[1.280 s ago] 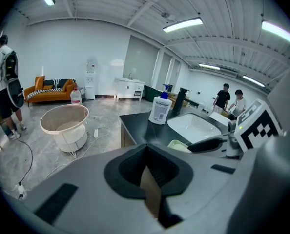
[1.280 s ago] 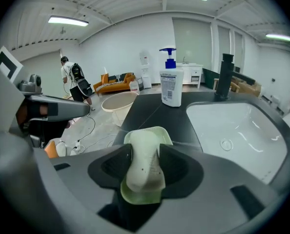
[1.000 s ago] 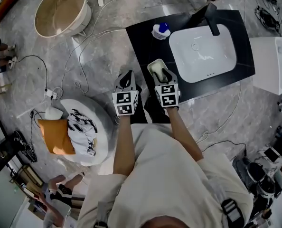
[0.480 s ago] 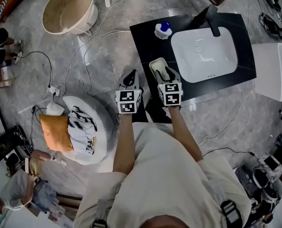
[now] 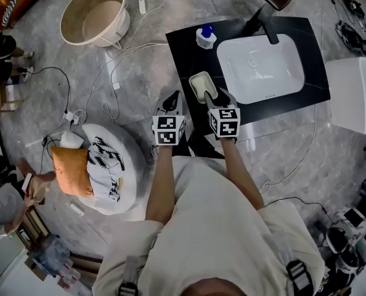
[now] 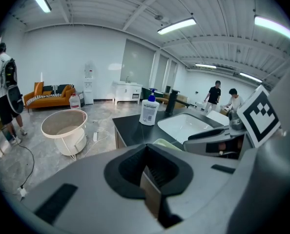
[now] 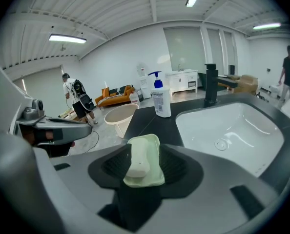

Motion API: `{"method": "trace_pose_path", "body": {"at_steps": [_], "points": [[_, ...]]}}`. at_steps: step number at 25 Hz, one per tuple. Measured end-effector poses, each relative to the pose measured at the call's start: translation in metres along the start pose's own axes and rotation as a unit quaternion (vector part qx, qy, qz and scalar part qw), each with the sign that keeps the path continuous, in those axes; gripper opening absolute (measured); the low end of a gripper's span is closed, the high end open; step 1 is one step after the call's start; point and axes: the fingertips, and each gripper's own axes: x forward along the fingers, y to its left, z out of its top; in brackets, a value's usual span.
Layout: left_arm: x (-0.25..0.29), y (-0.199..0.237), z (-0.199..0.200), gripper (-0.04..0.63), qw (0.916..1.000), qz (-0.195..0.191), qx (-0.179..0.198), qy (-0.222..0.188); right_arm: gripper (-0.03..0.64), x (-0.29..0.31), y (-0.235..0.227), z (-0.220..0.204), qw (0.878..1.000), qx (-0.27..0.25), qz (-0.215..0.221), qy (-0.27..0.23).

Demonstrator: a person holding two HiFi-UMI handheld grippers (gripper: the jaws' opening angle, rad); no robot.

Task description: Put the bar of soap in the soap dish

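Observation:
A pale green soap dish [image 5: 203, 85] sits on the black counter [image 5: 186, 51] near its front left part. A white bar of soap [image 7: 137, 162] lies in the dish [image 7: 154, 178]. My right gripper [image 5: 214, 98] is just behind the dish and open. In the right gripper view its pads stand either side of the dish, apart from the soap. My left gripper [image 5: 172, 102] hangs shut and empty beside the counter's left edge. In the left gripper view the jaws [image 6: 152, 179] meet with nothing between them.
A white basin [image 5: 260, 66] with a black tap [image 5: 266, 20] fills the counter's right part. A pump bottle [image 5: 205, 37] stands at the back left. On the floor are a round basket [image 5: 93, 14], cables and a white pouf [image 5: 130, 165] with cushions.
The right gripper has drawn back a little from the dish, so more of the dish shows in the head view. The left gripper has hardly moved.

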Motion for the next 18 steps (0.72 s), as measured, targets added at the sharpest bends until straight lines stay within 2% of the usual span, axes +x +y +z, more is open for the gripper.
{"method": "trace_pose_path", "body": {"at_steps": [5, 9, 18], "points": [[0.002, 0.004, 0.001, 0.006, 1.0000, -0.009, 0.005, 0.000, 0.170, 0.002, 0.000, 0.007, 1.000, 0.016, 0.007, -0.015], [-0.006, -0.001, -0.005, 0.006, 0.9998, -0.018, 0.012, -0.001, 0.166, -0.012, 0.003, 0.013, 0.999, -0.001, 0.007, -0.032], [-0.005, -0.009, -0.002, 0.006, 0.9990, -0.030, 0.033, -0.005, 0.133, -0.022, 0.007, 0.011, 0.999, 0.012, 0.019, -0.045]]}}
